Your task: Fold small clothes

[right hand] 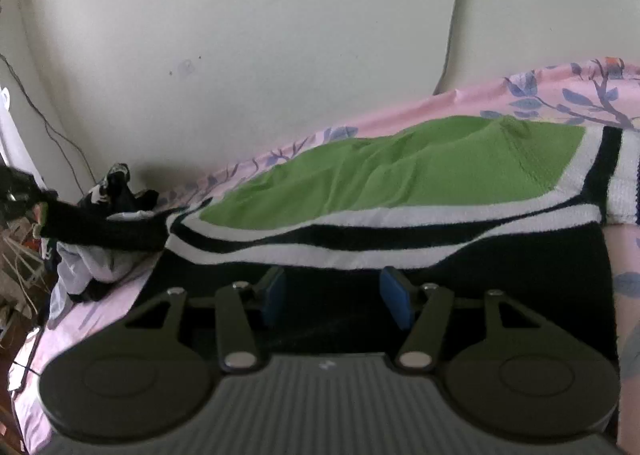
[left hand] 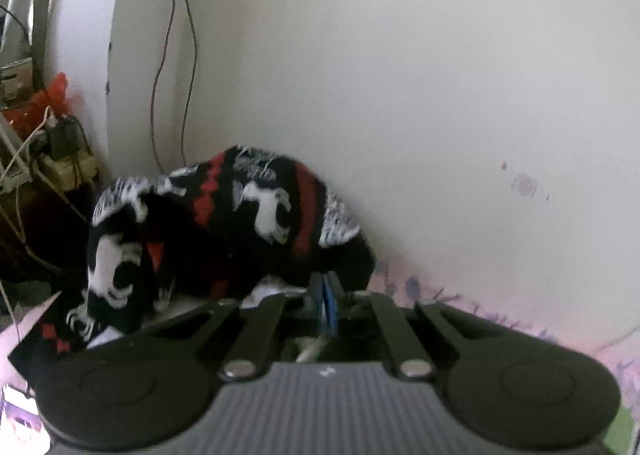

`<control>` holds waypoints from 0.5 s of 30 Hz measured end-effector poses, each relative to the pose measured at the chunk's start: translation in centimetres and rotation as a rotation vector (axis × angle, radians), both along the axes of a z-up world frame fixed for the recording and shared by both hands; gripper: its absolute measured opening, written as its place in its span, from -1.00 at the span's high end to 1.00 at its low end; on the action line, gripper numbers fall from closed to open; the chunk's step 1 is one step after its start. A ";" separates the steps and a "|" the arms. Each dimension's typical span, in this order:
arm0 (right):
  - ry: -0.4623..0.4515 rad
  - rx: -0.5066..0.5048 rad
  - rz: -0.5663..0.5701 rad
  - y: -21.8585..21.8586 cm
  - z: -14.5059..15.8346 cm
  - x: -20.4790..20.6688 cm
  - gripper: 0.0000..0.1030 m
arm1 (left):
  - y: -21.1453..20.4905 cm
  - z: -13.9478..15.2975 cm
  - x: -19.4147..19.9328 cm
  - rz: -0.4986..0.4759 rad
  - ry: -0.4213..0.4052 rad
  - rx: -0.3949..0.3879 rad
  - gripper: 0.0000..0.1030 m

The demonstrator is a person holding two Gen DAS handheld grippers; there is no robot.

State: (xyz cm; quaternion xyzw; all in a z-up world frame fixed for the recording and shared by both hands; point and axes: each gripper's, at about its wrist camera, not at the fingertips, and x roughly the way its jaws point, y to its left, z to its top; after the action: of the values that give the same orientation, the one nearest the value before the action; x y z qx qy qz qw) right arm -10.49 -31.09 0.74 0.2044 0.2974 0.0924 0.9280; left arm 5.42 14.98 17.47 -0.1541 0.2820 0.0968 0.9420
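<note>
While the left gripper (left hand: 326, 297) pinches something, the right gripper (right hand: 336, 297) just sits wide open over a sweater.

So the left jaws are squeezed together, blue pads basically touching, right at the lower edge of a black knit sweater (left hand: 224, 223) with red stripes and white animal figures; looks like they've got hold of its hem, though it's a bit blurry. That sweater is bunched in a heap against the white wall (left hand: 400, 95), on the pink floral bedsheet (left hand: 500, 319). Right jaws are spread well apart, gripping nothing, hovering just above the black band of a green, white and black striped sweater (right hand: 400, 171) lying mostly flat on the bed. No baskets or boxes showing.
</note>
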 end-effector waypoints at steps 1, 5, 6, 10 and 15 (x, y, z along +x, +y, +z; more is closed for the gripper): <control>-0.003 0.000 0.002 -0.2 0.0 0.0 -0.07 | 0.0 1.1 0.1 -0.010 -0.009 -0.003 0.96; -0.010 0.029 -0.006 -0.8 0.0 -0.2 -0.09 | -2.0 5.6 -0.4 -0.078 -0.083 -0.005 0.96; -0.009 0.039 -0.007 -0.9 0.0 -0.2 -0.10 | -2.8 6.4 -0.3 -0.110 -0.092 -0.006 0.96; -0.014 0.071 -0.010 -1.2 -0.1 -0.3 -0.12 | -7.8 8.2 -0.2 -0.235 -0.079 0.062 0.45; -0.018 0.094 -0.008 -1.6 -0.1 -0.5 -0.16 | -8.5 5.0 -2.9 -0.240 -0.101 0.053 -0.39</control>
State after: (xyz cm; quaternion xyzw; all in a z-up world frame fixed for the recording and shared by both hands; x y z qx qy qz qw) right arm -10.94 -32.66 0.63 0.2479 0.2834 0.1044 0.9205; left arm 2.56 6.48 22.50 -0.0987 0.2481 -0.0172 0.9635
